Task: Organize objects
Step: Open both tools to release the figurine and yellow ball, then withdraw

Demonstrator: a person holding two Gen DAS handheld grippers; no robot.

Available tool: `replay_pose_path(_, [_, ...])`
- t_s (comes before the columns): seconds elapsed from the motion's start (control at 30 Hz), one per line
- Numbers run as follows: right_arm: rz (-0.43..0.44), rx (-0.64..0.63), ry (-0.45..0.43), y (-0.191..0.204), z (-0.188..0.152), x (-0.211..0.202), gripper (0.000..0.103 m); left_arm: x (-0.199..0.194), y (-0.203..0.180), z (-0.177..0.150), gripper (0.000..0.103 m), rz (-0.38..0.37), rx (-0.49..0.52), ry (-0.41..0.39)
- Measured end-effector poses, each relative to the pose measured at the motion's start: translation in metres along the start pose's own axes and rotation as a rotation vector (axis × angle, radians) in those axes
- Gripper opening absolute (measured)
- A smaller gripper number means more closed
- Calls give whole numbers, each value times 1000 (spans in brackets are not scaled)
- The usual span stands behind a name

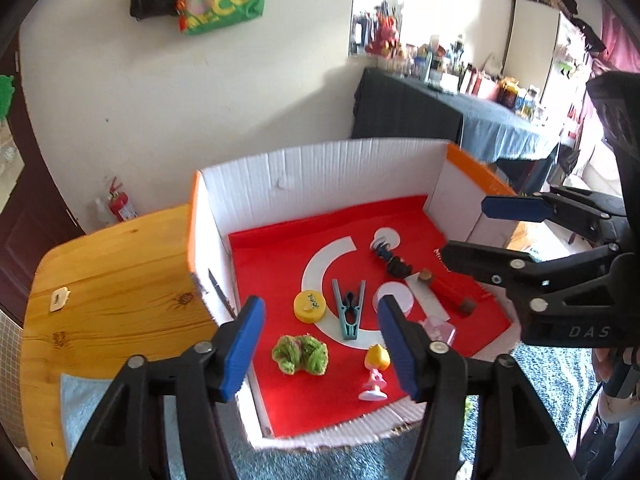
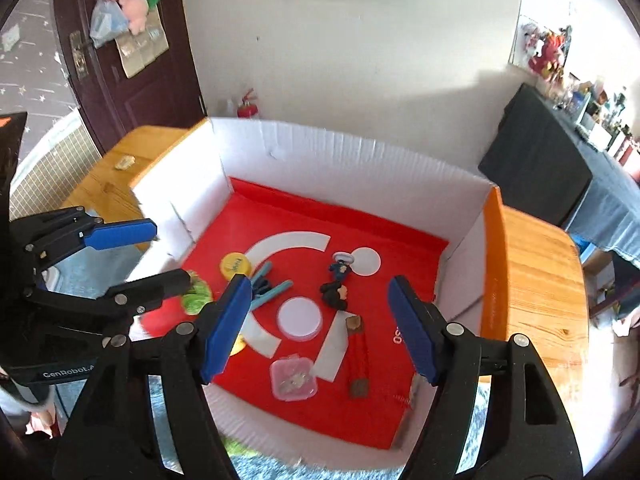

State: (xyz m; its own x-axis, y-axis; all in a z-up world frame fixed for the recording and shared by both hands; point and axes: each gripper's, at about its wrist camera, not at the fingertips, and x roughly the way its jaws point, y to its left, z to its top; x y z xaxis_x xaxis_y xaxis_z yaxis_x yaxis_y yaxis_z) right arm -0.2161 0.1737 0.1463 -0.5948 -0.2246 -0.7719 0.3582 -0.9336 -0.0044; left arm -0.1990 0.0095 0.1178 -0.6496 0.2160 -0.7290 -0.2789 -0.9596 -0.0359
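A white cardboard box (image 1: pixel 320 168) with a red floor (image 2: pixel 372 400) holds small objects: a yellow cap (image 1: pixel 309 305), a teal clothespin (image 1: pixel 350 312), a green fuzzy scrunchie (image 1: pixel 300 354), a pink and yellow figurine (image 1: pixel 376 372), two dark figurines (image 2: pixel 338 280), a pink clear case (image 2: pixel 293 378) and a red cord with brown ends (image 2: pixel 358 356). My left gripper (image 1: pixel 320 346) is open and empty above the box's near left part. My right gripper (image 2: pixel 320 330) is open and empty above the box's middle; it also shows in the left wrist view (image 1: pixel 476 232).
The box sits on a wooden table (image 1: pixel 112 280); its orange flaps (image 2: pixel 492 264) stick out at the sides. A blue towel (image 1: pixel 80 408) lies at the table's near left. A grey carpet (image 1: pixel 552 380) lies below. A dark-draped table (image 1: pixel 440 120) stands behind.
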Motion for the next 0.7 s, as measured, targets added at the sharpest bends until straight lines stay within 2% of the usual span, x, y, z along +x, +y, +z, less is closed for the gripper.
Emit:
replay_pose_path(0.2, [-5,4,-89,10,-13,-39,78,-42,-7,-13,80,11,-23,-112])
replay_pose_path(0.27, [-6,7,-113,12,-20,-51,82,-54,-12,-18,83,23,-18,-148])
replay_pose_path(0.37, [-19,5,-153,17,-30,-67,82,-71,-19,-28,87,33,-11,-189])
replay_pose_path(0.43, [1,24,-174,18,-38,-76,84,-79,-25,-34,93,32,-5,-209])
replay_pose_path(0.7, [-15,44,-208,27,-71,-96,86,-92,-36,-64,97,11,-36,-229])
